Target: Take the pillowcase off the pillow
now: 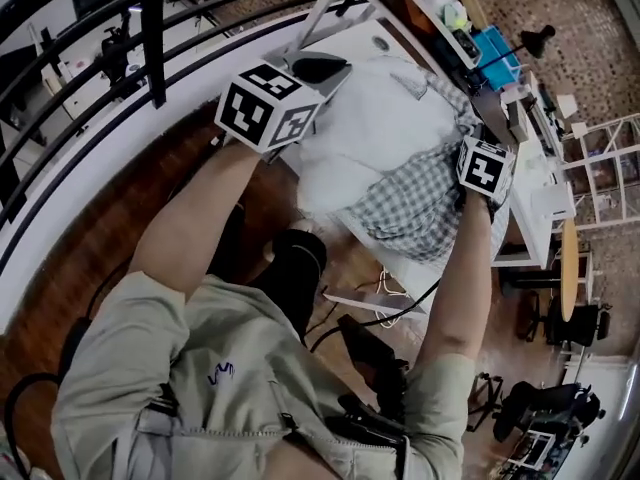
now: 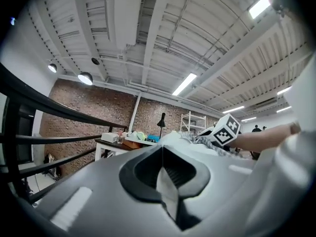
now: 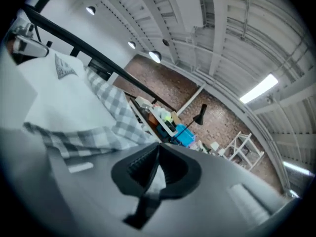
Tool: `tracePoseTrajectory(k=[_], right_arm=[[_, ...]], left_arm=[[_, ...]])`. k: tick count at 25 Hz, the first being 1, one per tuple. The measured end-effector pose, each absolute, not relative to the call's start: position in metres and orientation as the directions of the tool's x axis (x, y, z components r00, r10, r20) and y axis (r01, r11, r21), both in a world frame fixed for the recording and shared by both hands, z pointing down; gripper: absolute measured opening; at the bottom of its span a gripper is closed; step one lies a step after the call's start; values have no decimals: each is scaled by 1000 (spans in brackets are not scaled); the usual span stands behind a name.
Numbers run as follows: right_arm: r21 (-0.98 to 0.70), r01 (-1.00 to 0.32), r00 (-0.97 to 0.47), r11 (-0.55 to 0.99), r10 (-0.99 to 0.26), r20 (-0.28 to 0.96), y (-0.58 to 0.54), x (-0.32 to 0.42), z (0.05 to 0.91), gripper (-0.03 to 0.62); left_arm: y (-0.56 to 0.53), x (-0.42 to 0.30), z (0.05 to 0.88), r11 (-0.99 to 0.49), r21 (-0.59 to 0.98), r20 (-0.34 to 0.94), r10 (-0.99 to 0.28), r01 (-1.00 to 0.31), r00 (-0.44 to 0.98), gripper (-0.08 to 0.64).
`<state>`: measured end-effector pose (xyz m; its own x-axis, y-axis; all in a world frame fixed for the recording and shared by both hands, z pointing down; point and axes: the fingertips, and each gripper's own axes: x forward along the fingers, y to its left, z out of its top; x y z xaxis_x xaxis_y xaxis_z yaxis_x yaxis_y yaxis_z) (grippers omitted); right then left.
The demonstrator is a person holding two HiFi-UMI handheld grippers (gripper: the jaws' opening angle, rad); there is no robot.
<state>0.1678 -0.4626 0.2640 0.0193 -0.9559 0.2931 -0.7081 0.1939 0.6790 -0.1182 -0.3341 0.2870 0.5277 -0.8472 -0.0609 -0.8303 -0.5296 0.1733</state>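
Note:
A white pillow (image 1: 375, 118) lies on a white table, and a grey-and-white checked pillowcase (image 1: 415, 203) is bunched over its near end. The left gripper (image 1: 320, 68) is at the pillow's far left corner. In the left gripper view that gripper (image 2: 165, 181) is shut, with a strip of pale cloth pinched between its jaws. The right gripper's marker cube (image 1: 487, 166) sits at the pillowcase's right edge. In the right gripper view the right gripper (image 3: 155, 169) is shut on a fold of cloth, with the checked pillowcase (image 3: 113, 117) and bare pillow (image 3: 54, 93) beside it.
A black railing (image 1: 150, 28) runs along the left. Behind the table stands a cluttered desk with a blue box (image 1: 495, 53) and a black lamp (image 1: 535, 38). Cables (image 1: 385, 298) lie on the wood floor below. A white shelf (image 1: 610, 168) stands at the right.

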Motion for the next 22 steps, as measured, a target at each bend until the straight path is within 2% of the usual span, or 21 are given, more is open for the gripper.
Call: tracePoseTrajectory(k=[3,6,9,12,15,17,19,22], right_arm=[[673,-699,12,243,-936,351,-461,168,293,8],[679,-671,-50,296,-933,357,-452,150,302,8],[602,-718,-154,349,-923,352,-438,137,294,8],[517,-746,-264,420,-899,351,-421,119,289,8],[501,-726,-320,470,-877,358,-408,102,292,9],[471,-720,-370,510,-855,363,-402,91,288,12],[417,-720,-436,554,-829,350,-400,78,275,32],[332,-728,-529,600,-799,286,-406,56,243,117]], left_arm=[[-344,-119,297,-513,160,-21,-856,-843,517,13],[-344,-108,304,-539,133,3,-839,-832,544,18],[-344,-110,281,-532,103,-75,-847,-840,527,54],[-364,-118,249,-499,110,-148,-864,-860,482,154],[-391,-98,258,-542,95,-39,-840,-835,541,243],[-402,-80,288,-579,92,88,-805,-810,586,238],[-405,-72,316,-579,98,164,-793,-809,587,149],[-397,-67,324,-574,92,153,-799,-814,581,58]])
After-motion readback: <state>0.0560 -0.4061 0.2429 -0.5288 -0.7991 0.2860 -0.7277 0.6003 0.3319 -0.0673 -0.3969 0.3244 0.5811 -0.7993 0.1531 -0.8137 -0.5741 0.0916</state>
